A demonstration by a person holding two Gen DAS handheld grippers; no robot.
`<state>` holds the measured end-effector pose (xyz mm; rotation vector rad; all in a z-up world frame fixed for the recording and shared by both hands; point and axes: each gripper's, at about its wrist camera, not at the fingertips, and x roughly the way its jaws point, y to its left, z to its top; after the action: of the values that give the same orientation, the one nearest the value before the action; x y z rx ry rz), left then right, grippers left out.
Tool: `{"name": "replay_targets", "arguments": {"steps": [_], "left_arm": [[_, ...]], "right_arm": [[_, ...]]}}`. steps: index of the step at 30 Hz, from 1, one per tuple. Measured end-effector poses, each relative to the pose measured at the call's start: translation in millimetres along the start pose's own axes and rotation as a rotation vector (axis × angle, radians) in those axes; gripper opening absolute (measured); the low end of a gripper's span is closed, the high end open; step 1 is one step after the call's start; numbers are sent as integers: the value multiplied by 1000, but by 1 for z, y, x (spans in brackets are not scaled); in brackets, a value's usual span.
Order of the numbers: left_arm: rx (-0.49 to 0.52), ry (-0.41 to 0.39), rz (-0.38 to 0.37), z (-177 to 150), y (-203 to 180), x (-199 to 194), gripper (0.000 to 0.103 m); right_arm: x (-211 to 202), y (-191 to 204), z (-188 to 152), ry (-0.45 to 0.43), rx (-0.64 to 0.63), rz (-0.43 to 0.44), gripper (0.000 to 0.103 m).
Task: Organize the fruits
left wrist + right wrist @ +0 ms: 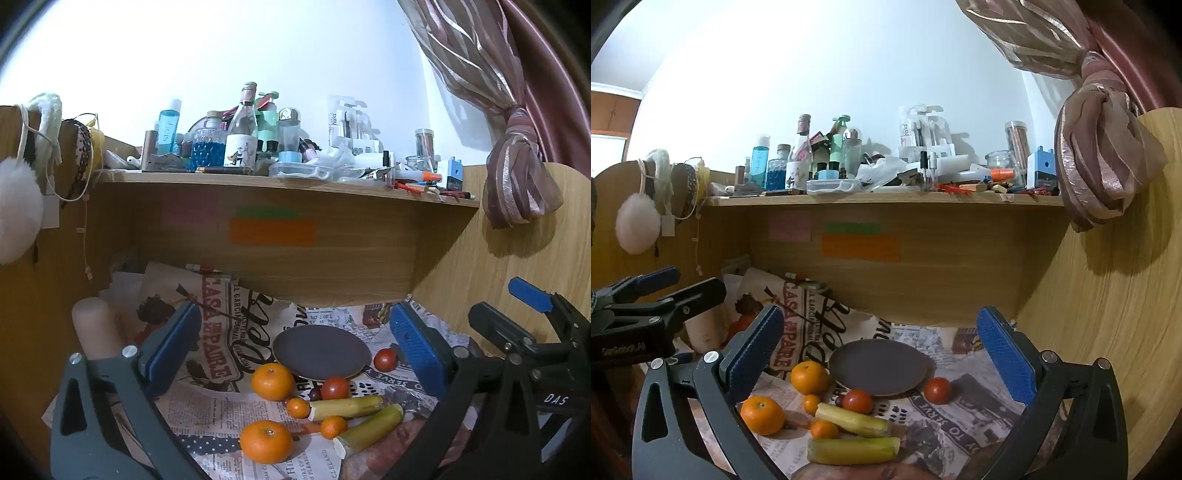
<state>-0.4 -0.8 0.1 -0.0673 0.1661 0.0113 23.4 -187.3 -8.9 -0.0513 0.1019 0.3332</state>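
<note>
A dark round plate (321, 350) (881, 365) lies empty on newspaper. In front of it lie two large oranges (272, 380) (809, 376), two small oranges (298, 407) (811, 403), two tomatoes (335, 387) (937, 389), a dark grape (314, 394) and two sugarcane pieces (347, 406) (853, 448). My left gripper (295, 354) is open and empty above the fruit. My right gripper (879, 358) is open and empty, also above the fruit. The right gripper shows at the right of the left wrist view (517, 332); the left gripper shows at the left of the right wrist view (657, 295).
A wooden shelf (280, 184) crowded with bottles and jars overhangs the back. A wooden side panel (1108, 314) closes the right. A beige cylinder (94, 325) stands at the left. Newspaper (960, 417) covers the desk. A tied curtain (1100, 155) hangs upper right.
</note>
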Motion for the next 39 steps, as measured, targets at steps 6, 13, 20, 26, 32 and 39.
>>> {"name": "replay_targets", "arguments": {"steps": [6, 13, 20, 26, 32, 39], "left_arm": [[5, -5, 0, -3, 0, -1, 103], [0, -9, -2, -1, -1, -3, 103], [3, -8, -2, -1, 0, -3, 103], [5, -3, -2, -1, -1, -1, 103], [4, -2, -4, -1, 0, -1, 103], [1, 1, -3, -2, 2, 1, 103]], "right_arm": [[-1, -2, -1, 11, 22, 7, 103], [-3, 1, 1, 11, 26, 0, 103], [0, -1, -2, 4, 40, 3, 103], [2, -1, -2, 9, 43, 8, 103], [1, -1, -2, 8, 44, 10, 103], [2, 0, -3, 5, 43, 17, 103]]}}
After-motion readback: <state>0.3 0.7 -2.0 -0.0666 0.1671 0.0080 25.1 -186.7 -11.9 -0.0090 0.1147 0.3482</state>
